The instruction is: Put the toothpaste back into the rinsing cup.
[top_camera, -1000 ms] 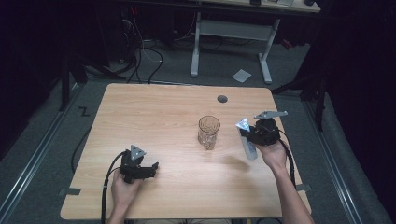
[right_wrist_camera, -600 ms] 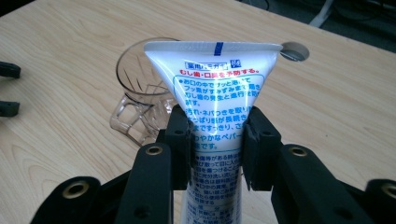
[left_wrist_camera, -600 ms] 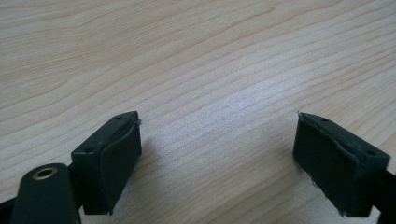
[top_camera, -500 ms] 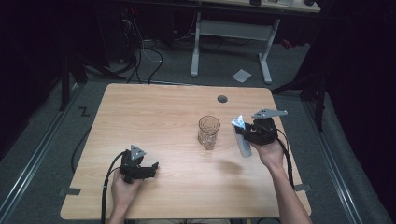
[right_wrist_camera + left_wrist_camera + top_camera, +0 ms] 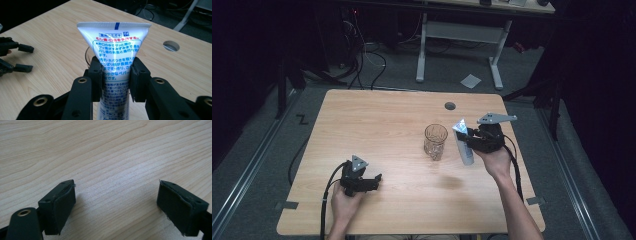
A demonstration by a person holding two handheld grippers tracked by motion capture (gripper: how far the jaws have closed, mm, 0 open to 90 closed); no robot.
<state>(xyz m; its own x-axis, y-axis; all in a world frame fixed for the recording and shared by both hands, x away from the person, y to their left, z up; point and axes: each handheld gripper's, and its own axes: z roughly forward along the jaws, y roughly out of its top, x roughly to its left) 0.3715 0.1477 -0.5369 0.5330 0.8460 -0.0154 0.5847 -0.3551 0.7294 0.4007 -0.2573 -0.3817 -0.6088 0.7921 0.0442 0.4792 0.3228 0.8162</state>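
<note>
A white toothpaste tube [image 5: 466, 147] with blue and red print is held upright, crimped end up, just right of a clear drinking glass [image 5: 435, 141] at the table's middle. My right gripper [image 5: 471, 141] is shut on the tube's middle. In the right gripper view the pads [image 5: 96, 75] press the tube [image 5: 113, 42] from both sides, and the glass rim [image 5: 86, 57] peeks out behind it. My left gripper [image 5: 374, 181] rests on the table near the front left, open, with bare wood between its jaws [image 5: 116, 202].
The wooden table [image 5: 377, 120] has a round cable hole [image 5: 450, 106] near its far edge, behind the glass. A desk frame and cables stand on the floor beyond the table. My left gripper [image 5: 20, 57] appears at the far left of the right gripper view.
My right gripper has carried the tube a little up and to the left, closer to the glass. The left gripper has stayed where it was.
</note>
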